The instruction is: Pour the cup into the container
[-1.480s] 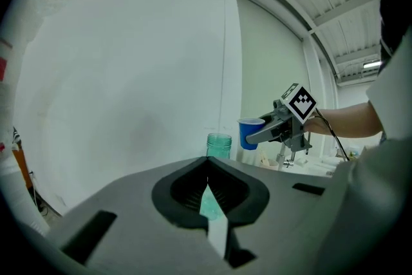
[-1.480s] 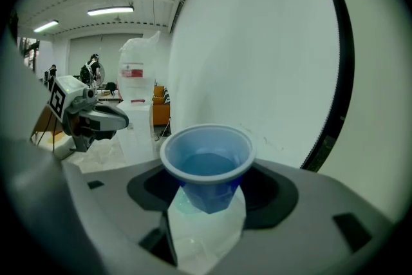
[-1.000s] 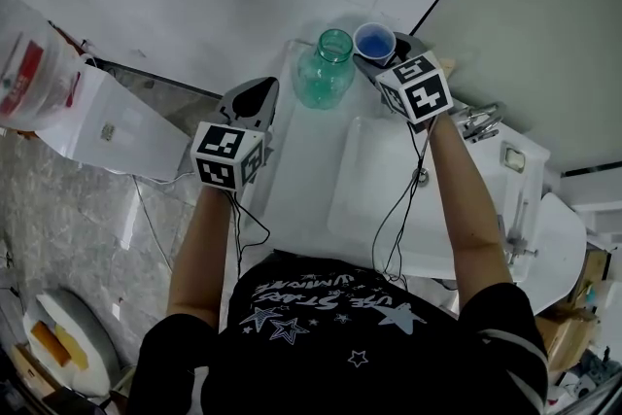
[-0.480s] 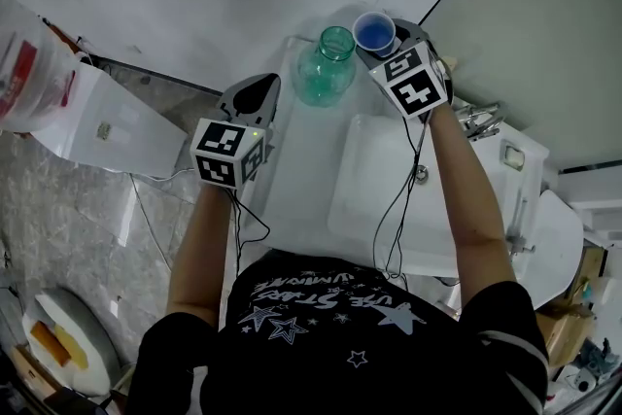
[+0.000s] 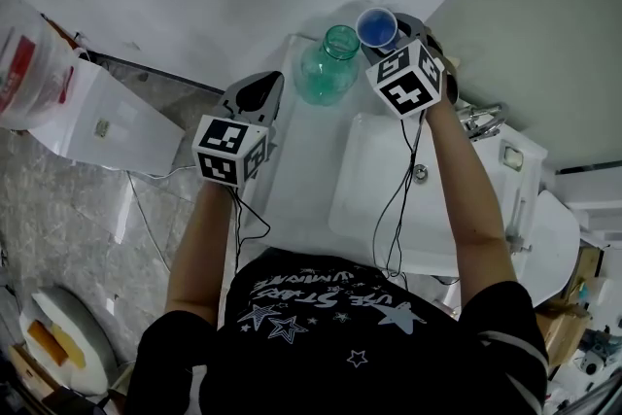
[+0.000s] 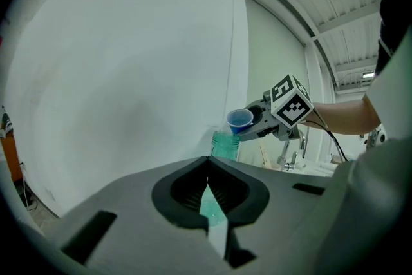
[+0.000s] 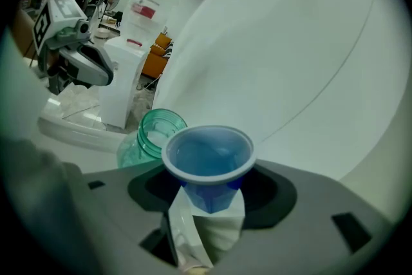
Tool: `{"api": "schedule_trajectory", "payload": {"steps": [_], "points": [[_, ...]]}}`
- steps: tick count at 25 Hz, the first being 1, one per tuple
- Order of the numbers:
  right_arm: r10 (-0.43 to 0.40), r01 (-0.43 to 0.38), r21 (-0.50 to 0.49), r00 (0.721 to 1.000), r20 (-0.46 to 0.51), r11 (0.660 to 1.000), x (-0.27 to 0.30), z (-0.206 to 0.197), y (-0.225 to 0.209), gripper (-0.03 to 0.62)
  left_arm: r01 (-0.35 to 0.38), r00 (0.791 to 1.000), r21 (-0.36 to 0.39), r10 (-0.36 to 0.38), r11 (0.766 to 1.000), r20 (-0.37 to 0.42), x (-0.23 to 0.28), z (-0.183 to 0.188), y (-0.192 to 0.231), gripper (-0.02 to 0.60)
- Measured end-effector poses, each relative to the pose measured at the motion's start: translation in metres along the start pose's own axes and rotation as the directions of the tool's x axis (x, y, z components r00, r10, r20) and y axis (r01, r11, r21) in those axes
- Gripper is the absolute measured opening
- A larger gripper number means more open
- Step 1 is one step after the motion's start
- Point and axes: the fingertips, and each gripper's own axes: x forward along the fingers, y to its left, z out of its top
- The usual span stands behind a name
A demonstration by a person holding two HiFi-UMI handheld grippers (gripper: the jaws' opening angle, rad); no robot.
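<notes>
The right tool (image 7: 210, 198) is clamped on the lower body of a small blue plastic cup with a white rim (image 5: 376, 24), its two jaws pressing the sides. The cup is held in the air at the far end of the scene. Blue liquid lies inside the cup, and its mouth leans a little to the left. Just left of the cup and slightly nearer stands a pale green, clear glass jar with an open round mouth (image 5: 327, 71). It rests on the far end of the narrow white tabletop (image 5: 303, 160), close against the white wall. In the left gripper view the cup sits higher than the jar's mouth and a little to its right, not touching it. The left tool (image 5: 264, 85) hangs over the left edge of the tabletop, nearer than the jar and apart from it, pointing towards it. Its jaws meet at the tips with nothing between them. To the right of the tabletop lies a white rectangular sink basin (image 5: 364, 180), with a chrome tap (image 5: 476, 121) at its far right side. A white cabinet (image 5: 107, 126) stands on the floor at the left.
</notes>
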Motion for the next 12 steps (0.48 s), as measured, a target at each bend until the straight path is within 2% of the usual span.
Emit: {"api": "schedule_trajectory", "payload": {"steps": [12], "points": [[-0.034, 0.029, -0.091, 0.998, -0.05, 0.995, 0.0053, -0.0009, -0.0003, 0.273, 0.01, 1.0, -0.019, -0.01, 1.0, 0.0, 0.0005, -0.0052, 0.0014, 0.011]]}}
